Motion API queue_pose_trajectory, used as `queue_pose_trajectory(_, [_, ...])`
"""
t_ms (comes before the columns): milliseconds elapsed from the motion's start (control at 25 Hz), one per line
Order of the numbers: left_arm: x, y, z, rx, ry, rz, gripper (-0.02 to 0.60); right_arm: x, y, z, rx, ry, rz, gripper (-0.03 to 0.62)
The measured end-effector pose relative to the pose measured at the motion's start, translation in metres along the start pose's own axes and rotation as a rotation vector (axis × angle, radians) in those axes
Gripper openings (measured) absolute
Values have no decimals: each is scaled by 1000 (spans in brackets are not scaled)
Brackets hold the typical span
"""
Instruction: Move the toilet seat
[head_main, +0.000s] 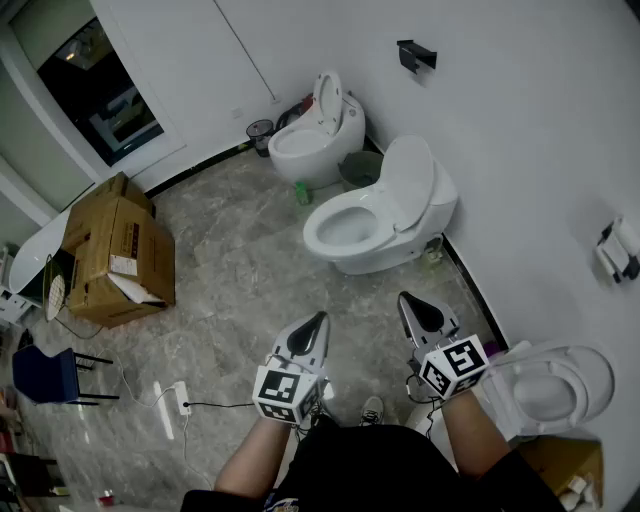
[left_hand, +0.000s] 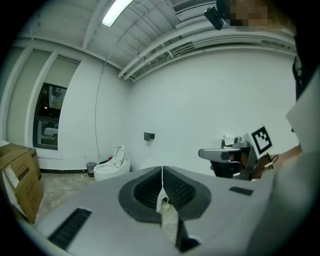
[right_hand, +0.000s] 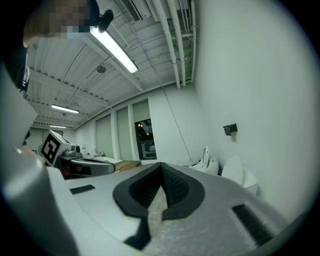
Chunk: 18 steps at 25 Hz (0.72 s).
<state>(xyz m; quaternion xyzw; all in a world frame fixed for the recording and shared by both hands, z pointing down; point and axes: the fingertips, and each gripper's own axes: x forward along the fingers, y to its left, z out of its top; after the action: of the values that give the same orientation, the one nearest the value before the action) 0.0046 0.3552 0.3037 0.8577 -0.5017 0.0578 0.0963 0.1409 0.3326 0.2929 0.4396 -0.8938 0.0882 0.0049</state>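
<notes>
Three white toilets line the right wall. The middle toilet (head_main: 345, 228) stands ahead of me with its seat and lid (head_main: 409, 180) raised against the cistern. The far toilet (head_main: 305, 140) also has its lid up. A third toilet (head_main: 548, 385) is at my right elbow. My left gripper (head_main: 319, 320) and right gripper (head_main: 404, 299) are held side by side above the floor, well short of the middle toilet. Both are shut and empty, as the left gripper view (left_hand: 162, 174) and the right gripper view (right_hand: 160, 171) show. The raised lid (right_hand: 234, 171) appears to the right of the right jaws.
Cardboard boxes (head_main: 118, 252) stand at the left. A blue chair (head_main: 48, 375) and a power strip with cable (head_main: 181, 397) lie near left. A small bin (head_main: 260, 131), a green bottle (head_main: 303, 192) and a dark bucket (head_main: 357, 168) sit near the far toilet. A paper holder (head_main: 618, 250) hangs on the right wall.
</notes>
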Motion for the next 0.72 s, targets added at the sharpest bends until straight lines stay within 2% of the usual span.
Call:
queue_pose_trajectory(280, [-1, 9, 0, -4, 2, 4, 9, 8, 5, -1, 10, 2, 7, 5])
queue_pose_trajectory(600, [-8, 45, -4, -18, -1, 23, 12, 32, 17, -4, 0, -2, -31, 16])
queue_pose_trajectory(680, [-10, 58, -4, -16, -18, 25, 17, 41, 23, -3, -1, -6, -30, 91])
queue_pose_trajectory(720, [-11, 65, -4, -11, -28, 24, 46, 46, 27, -2, -2, -9, -31, 117])
